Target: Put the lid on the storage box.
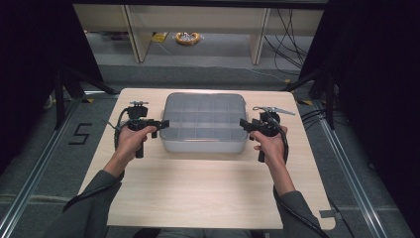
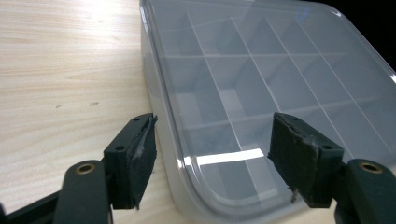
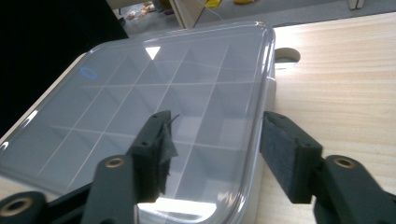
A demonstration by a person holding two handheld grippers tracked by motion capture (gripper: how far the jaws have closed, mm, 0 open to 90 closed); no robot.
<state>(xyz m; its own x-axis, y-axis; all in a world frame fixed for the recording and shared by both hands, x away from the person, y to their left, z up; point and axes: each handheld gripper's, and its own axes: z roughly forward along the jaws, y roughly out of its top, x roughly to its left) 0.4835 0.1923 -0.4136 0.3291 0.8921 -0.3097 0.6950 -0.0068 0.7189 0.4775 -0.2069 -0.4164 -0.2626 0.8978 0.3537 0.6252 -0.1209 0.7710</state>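
Observation:
A translucent grey compartment box [image 1: 204, 121] with a clear lid lies shut on the far half of the wooden table [image 1: 198, 193]. Its dividers show through the lid and its cells look empty. My left gripper [image 1: 159, 126] is at the box's left side, open. In the left gripper view the gripper [image 2: 212, 158] straddles the near corner of the box [image 2: 261, 84], one pad beside the wall and one above the lid, neither pressing. My right gripper [image 1: 245, 125] is at the right side, open. In the right gripper view the gripper [image 3: 215, 149] spans the rim of the box [image 3: 154, 93] without touching.
Bare tabletop stretches from the box to the near edge, with narrow strips left and right of it. Beyond the far edge are wooden furniture legs [image 1: 136, 34], floor cables [image 1: 289, 39] and a yellow coil [image 1: 187, 38]. Dark stand legs [image 1: 74, 84] flank the table.

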